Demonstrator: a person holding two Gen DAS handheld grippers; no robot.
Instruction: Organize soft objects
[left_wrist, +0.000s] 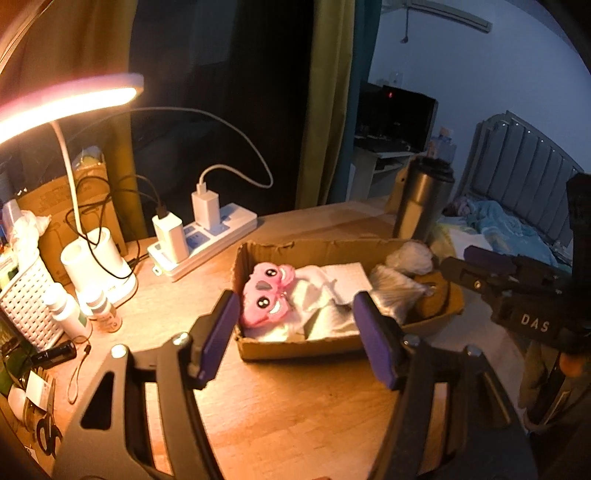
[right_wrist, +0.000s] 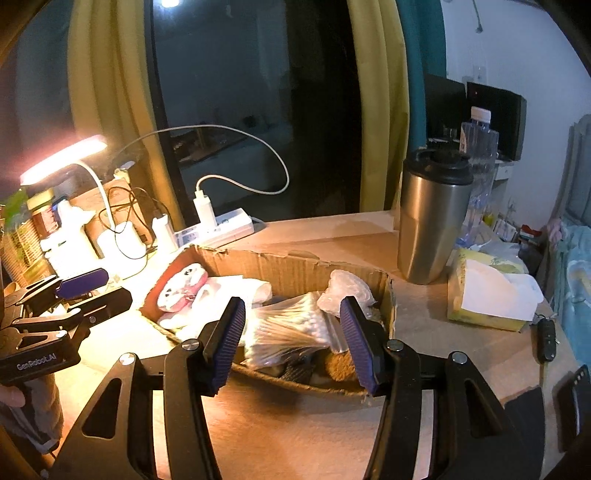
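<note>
A shallow cardboard box sits on the wooden desk. In it lie a pink plush item with cartoon eyes, white cloth, a clear bag of cotton swabs and a crumpled plastic bag. My left gripper is open and empty, just in front of the box. My right gripper is open and empty, over the box's near edge by the swabs. The right gripper also shows in the left wrist view, and the left gripper in the right wrist view.
A lit desk lamp, a power strip with chargers, small bottles and a white basket stand at the left. A steel tumbler, a water bottle, a tissue pack and a car key are at the right.
</note>
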